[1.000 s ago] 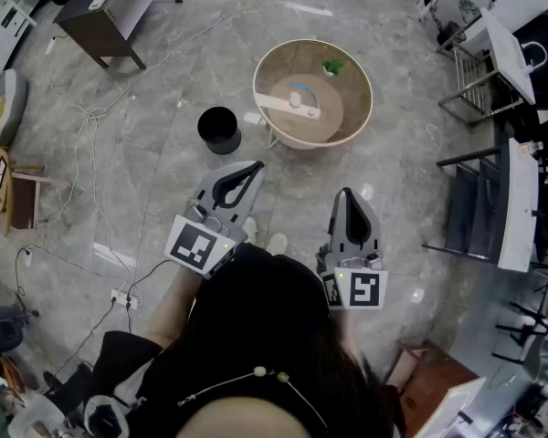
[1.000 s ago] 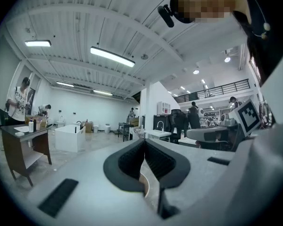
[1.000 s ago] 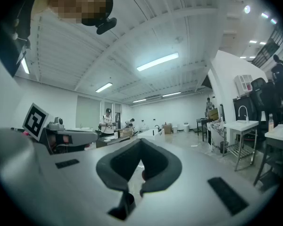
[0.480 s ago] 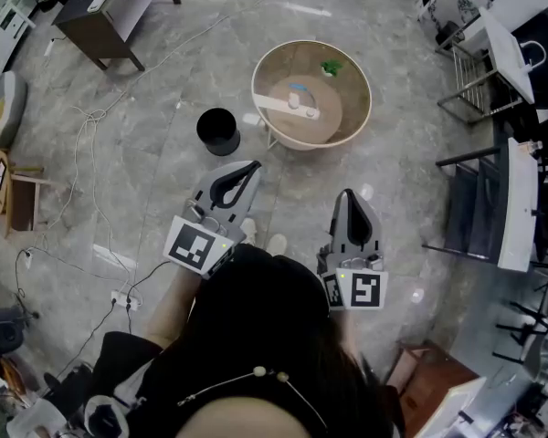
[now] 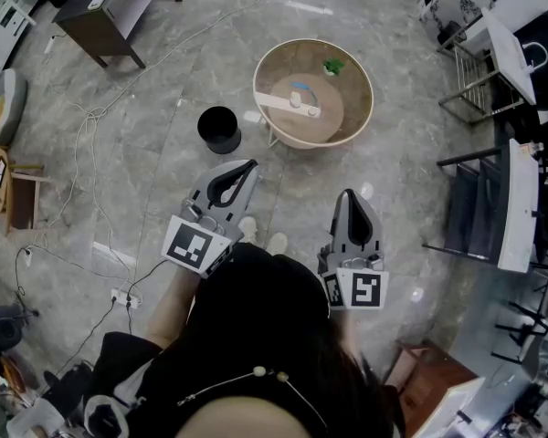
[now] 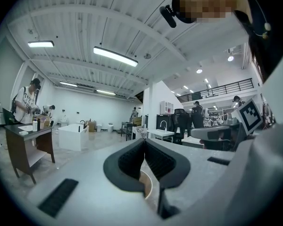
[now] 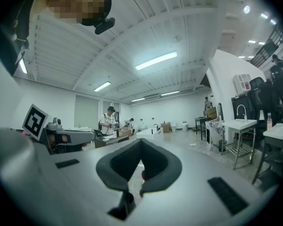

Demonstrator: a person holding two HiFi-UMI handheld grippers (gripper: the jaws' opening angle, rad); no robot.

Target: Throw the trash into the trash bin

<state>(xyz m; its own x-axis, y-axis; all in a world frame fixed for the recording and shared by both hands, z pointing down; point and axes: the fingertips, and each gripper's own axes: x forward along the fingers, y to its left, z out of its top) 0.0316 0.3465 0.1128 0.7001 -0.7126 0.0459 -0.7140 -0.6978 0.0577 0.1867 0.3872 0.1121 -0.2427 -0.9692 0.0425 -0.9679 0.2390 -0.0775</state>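
Grey veined floor (image 5: pixel 164 199) fills the head view, with desks, racks and loose cables round its edges; at upper centre stands a round tan table (image 5: pixel 361 121), and a black trash bin (image 5: pixel 219 130) stands on the floor just beside the table's left edge.

Trash location: small items lie on the table top; a white piece (image 5: pixel 295 99) near the centre, a green piece (image 5: pixel 331 66) toward the far rim, and a pale strip (image 5: pixel 279 105) whose long axis runs across the view, left to right; whether the strip is trash or part of the table cannot be told.

Gripper state: left gripper (image 5: pixel 248 164) has its jaws pressed together with nothing between them; right gripper (image 5: pixel 347 192) likewise, clenched and empty; both are held level over the floor in front of the person.

Governing relation: the trash lies ahead of both grippers, beyond the table's near rim; the left gripper angles toward the gap between bin and table, the right points at the table's right half; neither is over the table.

Assessment: the left gripper is nearer the bin, and both are about equally near the white piece; either must open before any pick-up.
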